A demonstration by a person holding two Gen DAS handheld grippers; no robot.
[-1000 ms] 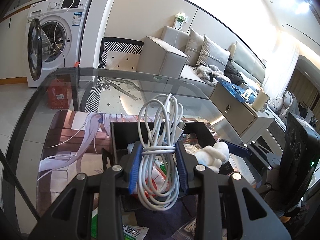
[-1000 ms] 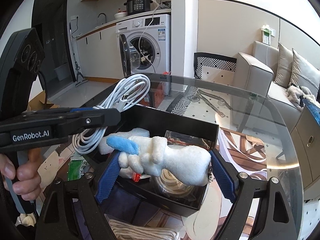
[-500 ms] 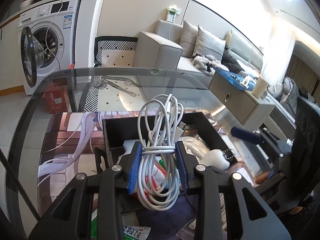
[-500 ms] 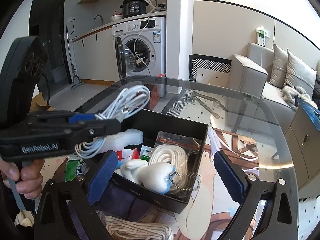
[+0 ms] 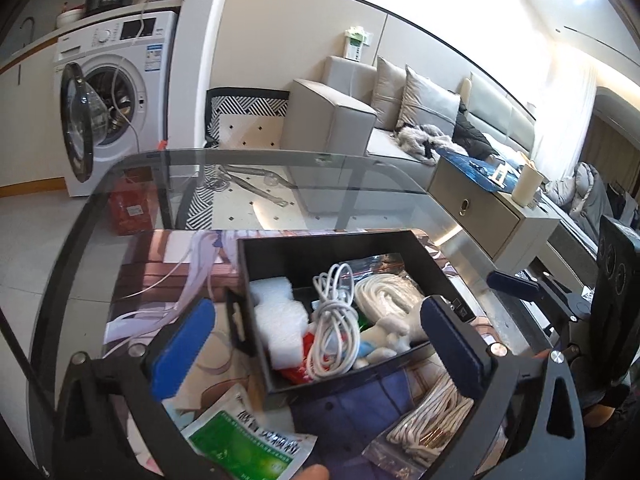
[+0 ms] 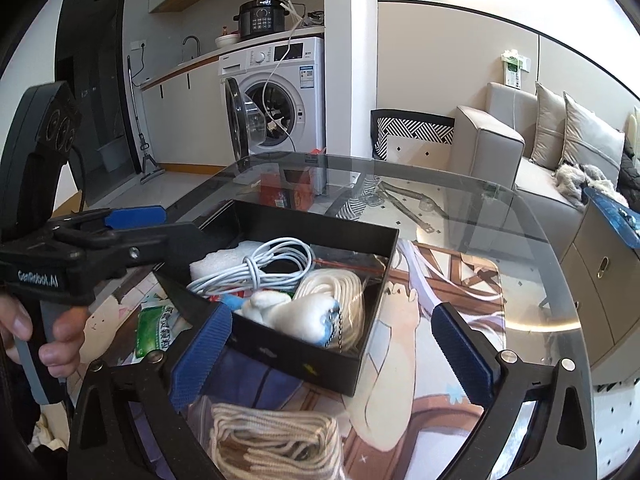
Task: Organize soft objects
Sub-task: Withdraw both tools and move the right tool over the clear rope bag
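Left wrist view first: the left gripper (image 5: 320, 340) has just sprung its jaws wide, and nothing sits between the blue pads. The white cable bundle (image 5: 334, 328) lies in the black box (image 5: 320, 246), long axis running away from the camera, beside the white foam (image 5: 276, 328) and the plush toy (image 5: 390, 334). Still outside, close under this gripper: the green packet (image 5: 248, 446) and a bagged rope bundle (image 5: 430, 414), lower right.

Over to the right wrist view: the right gripper (image 6: 334, 344) has also just been opening, empty, with the plush toy (image 6: 288, 312) resting in the box (image 6: 304, 364) on a rope coil (image 6: 344, 292). The rope bundle (image 6: 276, 444) lies directly below these jaws, strands running crosswise. My call: right hand is nearer the rope, left nearer the packet.
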